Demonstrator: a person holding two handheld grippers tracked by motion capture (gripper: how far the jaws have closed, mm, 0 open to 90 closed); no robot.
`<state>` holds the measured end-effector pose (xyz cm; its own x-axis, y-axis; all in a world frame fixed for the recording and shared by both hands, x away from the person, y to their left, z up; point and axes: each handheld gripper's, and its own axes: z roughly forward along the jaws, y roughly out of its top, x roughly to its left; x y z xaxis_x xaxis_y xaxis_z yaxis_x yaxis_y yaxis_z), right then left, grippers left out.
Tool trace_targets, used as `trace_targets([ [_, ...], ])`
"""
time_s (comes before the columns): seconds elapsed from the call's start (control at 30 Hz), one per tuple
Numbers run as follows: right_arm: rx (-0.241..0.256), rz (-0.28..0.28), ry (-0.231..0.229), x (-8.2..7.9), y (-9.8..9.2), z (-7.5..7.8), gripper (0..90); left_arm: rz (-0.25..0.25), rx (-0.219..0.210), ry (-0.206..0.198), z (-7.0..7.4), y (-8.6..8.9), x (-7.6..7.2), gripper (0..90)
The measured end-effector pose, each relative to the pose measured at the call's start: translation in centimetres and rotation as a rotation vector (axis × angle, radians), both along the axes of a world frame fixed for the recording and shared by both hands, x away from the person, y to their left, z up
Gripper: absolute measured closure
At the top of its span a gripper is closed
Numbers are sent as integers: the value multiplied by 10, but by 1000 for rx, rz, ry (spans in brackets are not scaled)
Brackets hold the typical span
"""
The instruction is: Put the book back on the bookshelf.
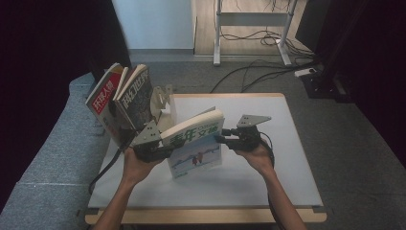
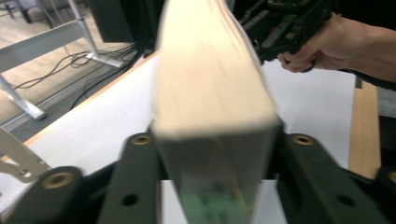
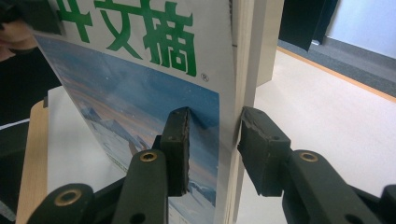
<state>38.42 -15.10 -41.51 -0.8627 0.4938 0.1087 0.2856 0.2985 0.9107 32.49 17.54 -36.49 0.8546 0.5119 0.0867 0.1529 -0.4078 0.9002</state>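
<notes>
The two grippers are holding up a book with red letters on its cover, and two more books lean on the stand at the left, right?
Not quite. The letters on the book are green, not red, as the right gripper view shows. The rest holds: the left gripper and right gripper hold it up, and two more books lean at the left.

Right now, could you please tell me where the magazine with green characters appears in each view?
High view: magazine upright at table centre, between both hand-held grippers.
Left gripper view: its page edge runs up the middle.
Right gripper view: its cover at upper left.
Shared landmark: the white table.
</notes>
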Motion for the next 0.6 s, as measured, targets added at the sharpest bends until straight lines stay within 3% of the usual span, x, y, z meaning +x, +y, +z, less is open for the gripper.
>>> trace_targets([
  [0.2,-23,-8,-21,-1,0,-1,581,-23,-16,26,0,2,1,729],
  [0.33,-62,-56,-27,-3,-6,-7,505,-28,-12,40,2,2,3,733],
  [0.5,-80,-145,-6,-2,-26,-20,400,-37,-3,50,3,2,4,733],
  [0.6,-94,-172,3,-2,-34,-26,365,-40,10,59,5,2,5,733],
])
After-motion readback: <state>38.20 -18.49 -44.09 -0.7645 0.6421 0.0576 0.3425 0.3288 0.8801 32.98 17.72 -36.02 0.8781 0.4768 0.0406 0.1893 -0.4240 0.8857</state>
